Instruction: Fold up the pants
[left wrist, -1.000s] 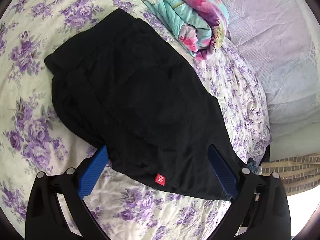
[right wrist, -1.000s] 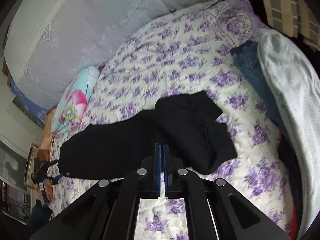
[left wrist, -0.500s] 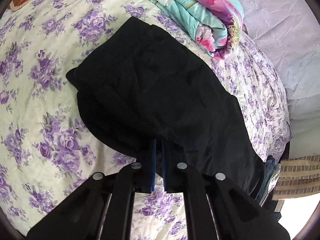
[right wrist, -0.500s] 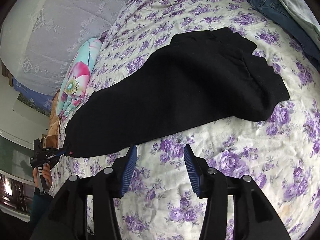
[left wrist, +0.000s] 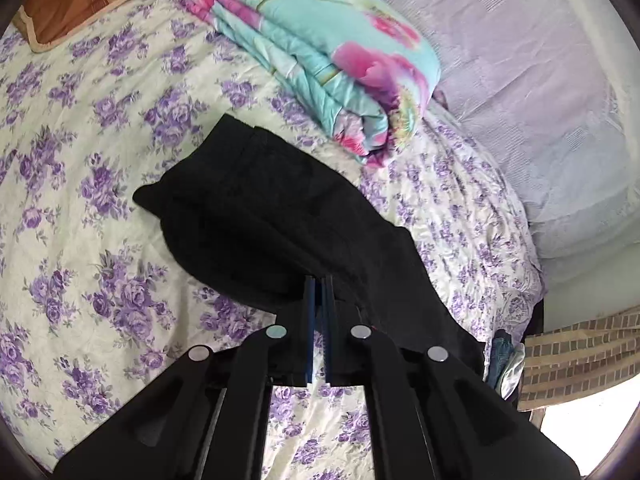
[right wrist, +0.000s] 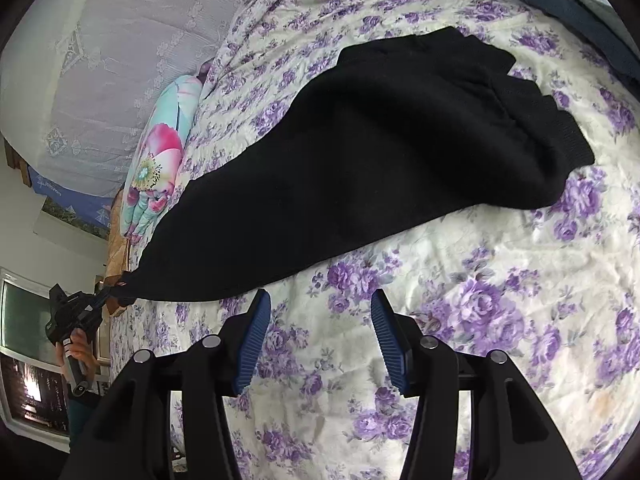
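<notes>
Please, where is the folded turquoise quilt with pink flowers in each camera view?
Left wrist view: the folded turquoise quilt with pink flowers lies at upper centre, beyond the black pants.
Right wrist view: the quilt appears at the left, beside the pants.
Shared landmark: the purple-flowered bedsheet.

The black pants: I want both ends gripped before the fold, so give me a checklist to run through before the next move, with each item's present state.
1. Left gripper shut on the black pants: ok, the cloth edge is pinched between its jaws.
2. Right gripper on the pants: not ok, its jaws have just been opening with only the floral bedsheet between them.
3. Pants edge within the right gripper's reach: ok, it lies just ahead of the fingertips.
4. Pants spread flat: cannot tell, the waistband end looks bunched.
5. Folded quilt apart from the pants: ok.
</notes>
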A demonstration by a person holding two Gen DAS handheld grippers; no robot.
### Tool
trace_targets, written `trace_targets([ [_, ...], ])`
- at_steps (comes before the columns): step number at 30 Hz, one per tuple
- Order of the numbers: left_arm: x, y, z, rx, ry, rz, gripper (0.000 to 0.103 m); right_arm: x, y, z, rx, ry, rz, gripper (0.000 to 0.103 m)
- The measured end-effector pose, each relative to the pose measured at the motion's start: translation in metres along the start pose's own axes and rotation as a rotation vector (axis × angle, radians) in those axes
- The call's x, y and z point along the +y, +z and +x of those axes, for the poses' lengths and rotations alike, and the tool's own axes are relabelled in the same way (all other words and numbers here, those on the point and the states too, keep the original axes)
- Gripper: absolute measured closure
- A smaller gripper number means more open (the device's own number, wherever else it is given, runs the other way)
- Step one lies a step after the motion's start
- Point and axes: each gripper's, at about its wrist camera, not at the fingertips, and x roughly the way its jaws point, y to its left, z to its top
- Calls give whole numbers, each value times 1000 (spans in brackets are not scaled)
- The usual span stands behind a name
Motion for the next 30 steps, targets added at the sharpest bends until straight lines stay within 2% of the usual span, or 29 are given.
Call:
trace_targets([
  [1, -2, -3, 1, -3, 11, 20, 101, 2, -1, 1, 1, -5, -5, 50],
  [3, 1, -15, 7, 11, 98, 70, 101, 8, -4, 1, -1, 1, -22, 46],
  [6, 37, -43, 36, 172, 270, 58, 103, 8, -6, -4, -16, 10, -32, 43],
  [7, 50, -53, 40, 213, 301, 44, 103, 5, -7, -6, -22, 12, -23, 43],
  [8, 62, -61, 40, 240, 288, 13, 103, 2, -7, -8, -29, 12, -8, 43],
  [9, 72, -66, 34, 246, 245, -39, 103, -2, -8, -9, -34, 11, 7, 43],
  [11, 75, -65, 22, 214, 157, -86, 103, -7, -8, -8, -37, 15, 34, 43],
  [14, 58, -52, 13, 155, -29, -129, 103, -11, -8, -1, -20, 23, 68, 43],
  [15, 52, -48, 13, 140, -76, -143, 100, -10, -8, 1, -13, 24, 70, 43],
  [17, 43, -42, 19, 139, -123, -163, 86, -4, -7, 4, -6, 33, 56, 43],
  [18, 40, -40, 24, 143, -124, -171, 78, -1, -7, 5, -5, 38, 45, 43],
  [19, 37, -40, 29, 148, -116, -170, 77, 2, -7, 5, -6, 44, 34, 43],
  [21, 37, -41, 40, 185, -83, -187, 77, 5, -8, 2, -11, 46, 18, 42],
  [23, 44, -43, 44, 199, -83, -230, 77, 4, -9, -1, -25, 47, 23, 40],
  [25, 47, -47, 43, 203, -53, -246, 76, -2, -11, -5, -36, 39, 40, 38],
  [30, 51, -38, 50, 174, -66, -247, 76, -7, -12, -2, -29, 33, 58, 38],
])
